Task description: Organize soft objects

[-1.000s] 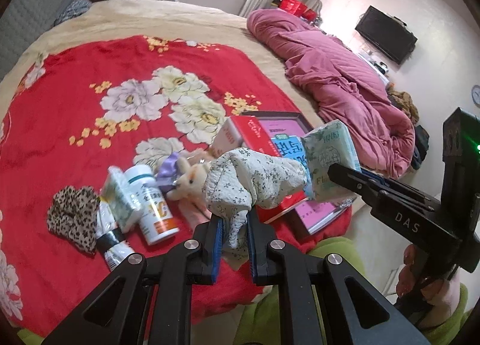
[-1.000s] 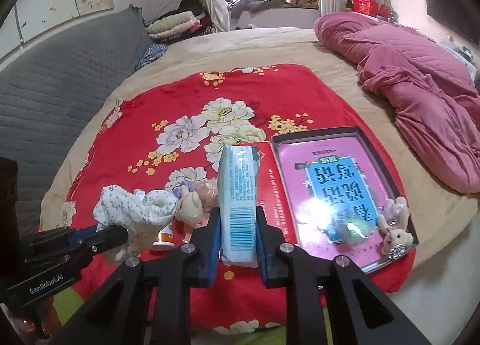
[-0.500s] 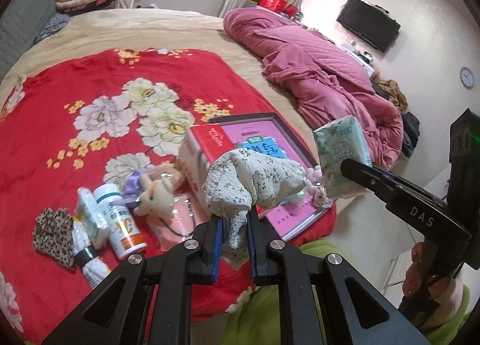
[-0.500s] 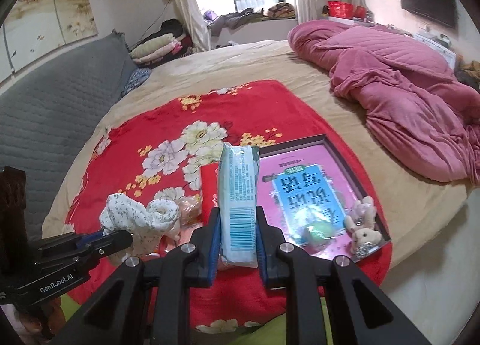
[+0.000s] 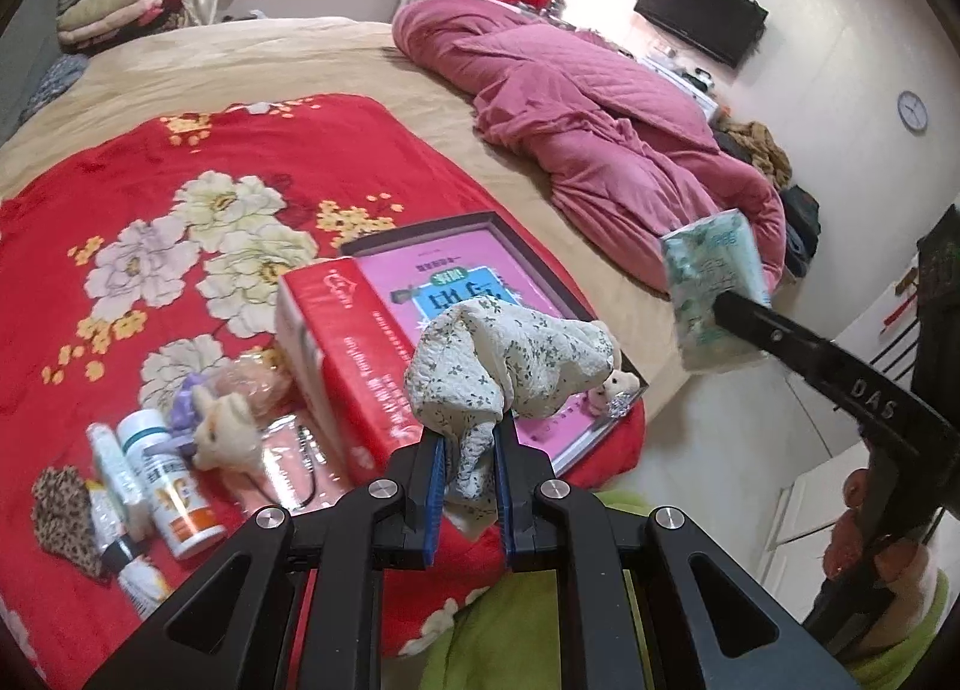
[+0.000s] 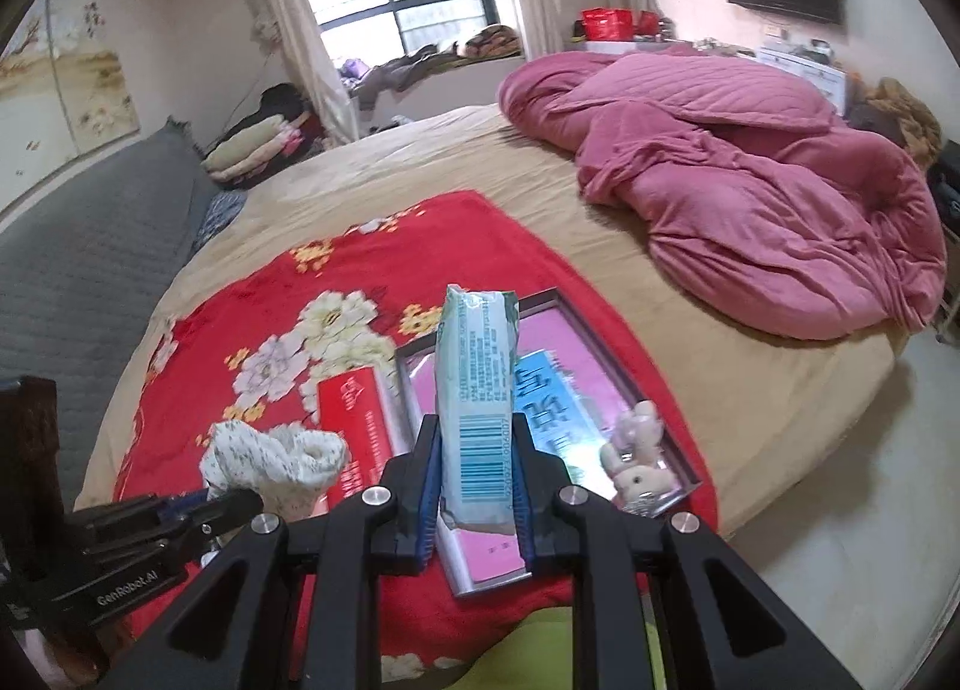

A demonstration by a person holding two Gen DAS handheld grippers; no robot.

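Observation:
My left gripper [image 5: 469, 438] is shut on a crumpled white floral cloth [image 5: 510, 354], held above the front edge of the red flowered blanket [image 5: 180, 162]. The same cloth [image 6: 270, 456] shows at lower left in the right wrist view. My right gripper [image 6: 477, 450] is shut on a pale blue-green tissue pack [image 6: 477, 384], held upright over the pink book in its dark tray [image 6: 606, 348]. That pack [image 5: 711, 294] hangs at the right of the left wrist view, off the bed's edge.
On the blanket lie a red box [image 5: 342, 354], a small plush rabbit [image 5: 222, 432], a white pill bottle [image 5: 168, 480], tubes, a leopard-print scrunchie [image 5: 60, 510] and a pink pouch. A plush toy [image 6: 636, 462] sits on the tray's corner. A pink quilt [image 5: 588, 150] is heaped further back.
Both grippers have swung right and slightly up with their loads; the bed items slid left in both views. The tissue pack now hangs beyond the bed's edge.

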